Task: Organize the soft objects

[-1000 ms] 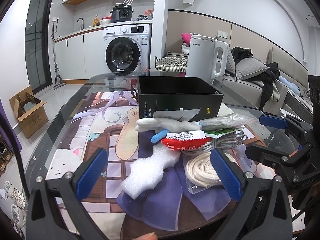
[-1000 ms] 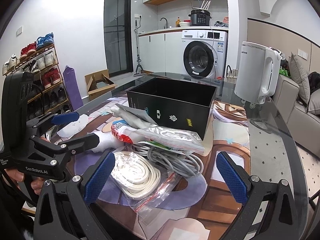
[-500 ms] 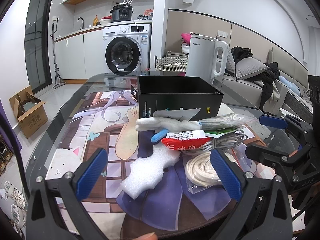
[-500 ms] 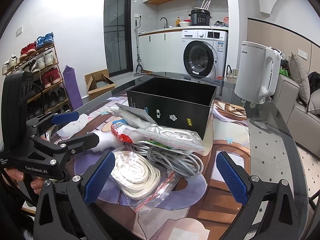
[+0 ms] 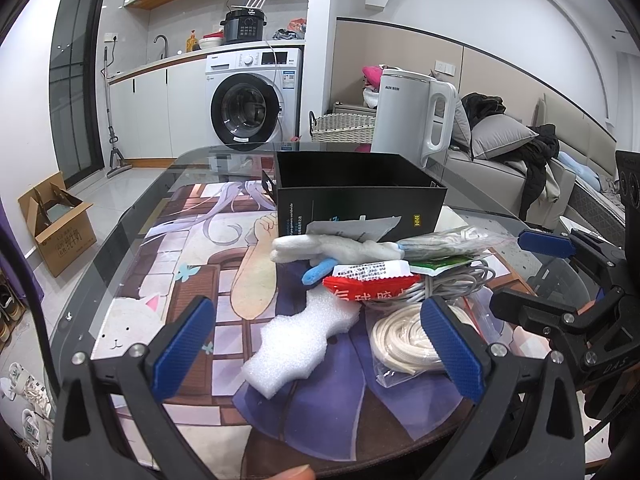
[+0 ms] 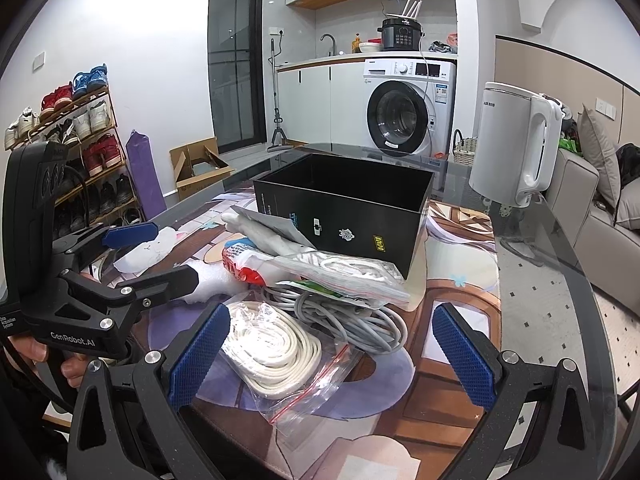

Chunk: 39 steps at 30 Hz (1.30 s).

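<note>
Above the pile [image 5: 372,276], both grippers' jaws spread.

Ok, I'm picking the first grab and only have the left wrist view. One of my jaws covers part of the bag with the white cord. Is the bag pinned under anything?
Observer: In the right wrist view the bag shows whole. Only the grey cable meets its far edge. I cannot tell whether the cable lies on it.
Operator: Is the box empty?
Observer: That view looks deeper into the black box. Its inner walls are bare, but the floor is hidden.
Operator: And the other gripper?
Observer: The right gripper has its jaws wide open with nothing in them, and the bag lies just ahead of them.
</note>
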Each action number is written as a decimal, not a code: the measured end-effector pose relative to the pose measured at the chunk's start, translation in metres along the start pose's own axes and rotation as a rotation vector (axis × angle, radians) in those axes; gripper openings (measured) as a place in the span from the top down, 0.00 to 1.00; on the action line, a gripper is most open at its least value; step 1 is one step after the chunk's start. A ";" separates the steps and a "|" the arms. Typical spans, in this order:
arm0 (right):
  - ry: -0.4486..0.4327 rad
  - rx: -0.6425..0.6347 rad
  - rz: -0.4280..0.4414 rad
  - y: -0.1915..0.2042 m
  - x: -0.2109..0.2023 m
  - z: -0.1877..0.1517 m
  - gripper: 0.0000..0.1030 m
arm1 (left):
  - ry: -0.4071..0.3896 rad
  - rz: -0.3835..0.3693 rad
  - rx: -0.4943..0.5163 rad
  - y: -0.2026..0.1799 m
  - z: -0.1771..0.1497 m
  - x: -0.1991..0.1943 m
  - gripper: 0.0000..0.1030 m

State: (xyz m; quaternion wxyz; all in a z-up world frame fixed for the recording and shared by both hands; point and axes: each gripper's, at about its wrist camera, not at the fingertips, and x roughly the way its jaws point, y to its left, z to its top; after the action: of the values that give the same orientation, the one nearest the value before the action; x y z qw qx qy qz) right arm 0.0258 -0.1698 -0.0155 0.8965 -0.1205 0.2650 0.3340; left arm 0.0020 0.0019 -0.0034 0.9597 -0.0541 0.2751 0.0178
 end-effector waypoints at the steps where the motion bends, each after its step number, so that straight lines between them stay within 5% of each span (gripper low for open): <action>1: 0.000 0.000 0.000 0.000 0.000 0.000 0.00 | 0.000 0.000 0.000 0.000 0.000 0.000 0.00; 39: 0.145 -0.019 0.022 0.018 0.031 -0.017 0.00 | 0.099 0.043 0.010 0.020 -0.010 0.029 0.00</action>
State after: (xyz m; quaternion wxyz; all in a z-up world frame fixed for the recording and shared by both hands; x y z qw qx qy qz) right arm 0.0270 -0.1464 -0.0478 0.8700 -0.1497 0.3273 0.3369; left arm 0.0196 0.0212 -0.0288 0.9446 -0.0443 0.3233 0.0342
